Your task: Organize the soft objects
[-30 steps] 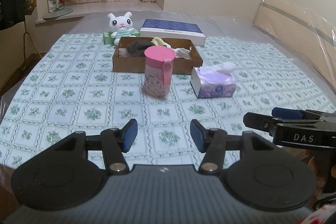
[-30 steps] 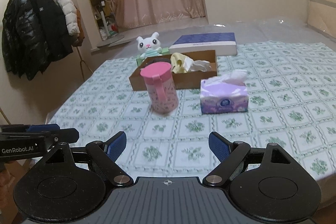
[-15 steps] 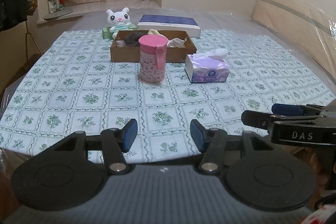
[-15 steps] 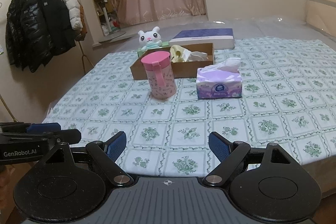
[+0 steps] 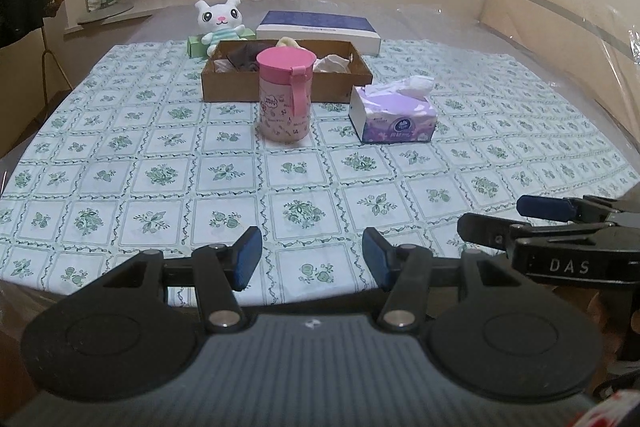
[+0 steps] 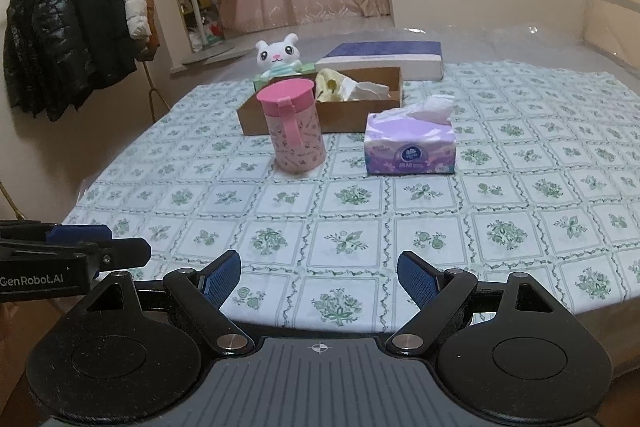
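A brown cardboard box (image 5: 224, 81) (image 6: 360, 111) at the table's far middle holds dark, yellow and white soft cloths (image 5: 246, 61) (image 6: 352, 89). A white plush bunny (image 5: 219, 21) (image 6: 277, 57) sits behind it on a green box. A purple tissue pack (image 5: 394, 117) (image 6: 410, 149) lies right of a pink lidded cup (image 5: 285, 95) (image 6: 294, 125). My left gripper (image 5: 312, 259) and right gripper (image 6: 318, 277) are both open and empty, hovering over the table's near edge.
A flat blue-and-white box (image 5: 318, 27) (image 6: 384, 57) lies behind the cardboard box. The table wears a green-patterned cloth (image 5: 160, 175) under clear plastic. A coat rack with dark jackets (image 6: 68, 39) stands at the left.
Both grippers pulled back toward the table's near edge, then eased forward a little. Their jaws stayed open. Nothing on the table moved.
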`<state>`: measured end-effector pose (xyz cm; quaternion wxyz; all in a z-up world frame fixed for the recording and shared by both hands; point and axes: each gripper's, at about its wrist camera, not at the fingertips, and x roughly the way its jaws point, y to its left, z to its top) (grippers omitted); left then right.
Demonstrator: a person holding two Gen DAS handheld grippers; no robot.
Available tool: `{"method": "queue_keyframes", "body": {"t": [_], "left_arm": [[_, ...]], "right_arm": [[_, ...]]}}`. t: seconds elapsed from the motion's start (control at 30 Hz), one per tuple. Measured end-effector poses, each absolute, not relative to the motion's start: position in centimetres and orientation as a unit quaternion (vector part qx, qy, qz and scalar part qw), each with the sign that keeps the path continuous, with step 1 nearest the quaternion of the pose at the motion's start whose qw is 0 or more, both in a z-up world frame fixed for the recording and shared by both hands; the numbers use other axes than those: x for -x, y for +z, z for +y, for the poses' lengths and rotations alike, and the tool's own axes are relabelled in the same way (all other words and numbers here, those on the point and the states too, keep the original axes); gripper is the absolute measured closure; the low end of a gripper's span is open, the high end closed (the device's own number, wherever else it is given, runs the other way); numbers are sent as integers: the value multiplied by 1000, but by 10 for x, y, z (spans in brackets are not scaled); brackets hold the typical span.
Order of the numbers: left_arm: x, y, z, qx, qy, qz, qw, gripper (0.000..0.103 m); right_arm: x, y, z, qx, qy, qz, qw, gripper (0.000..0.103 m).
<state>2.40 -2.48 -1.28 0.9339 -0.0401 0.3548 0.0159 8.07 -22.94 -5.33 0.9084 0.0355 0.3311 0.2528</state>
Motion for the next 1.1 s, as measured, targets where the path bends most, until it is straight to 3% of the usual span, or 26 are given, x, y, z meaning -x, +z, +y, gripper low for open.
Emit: {"method": "queue_keyframes", "body": {"t": [1.1], "left_arm": [[-40, -31, -26, 41, 5, 379, 925, 50]], "right_arm": [[-93, -67, -225, -33, 250, 353, 901, 18]]}}
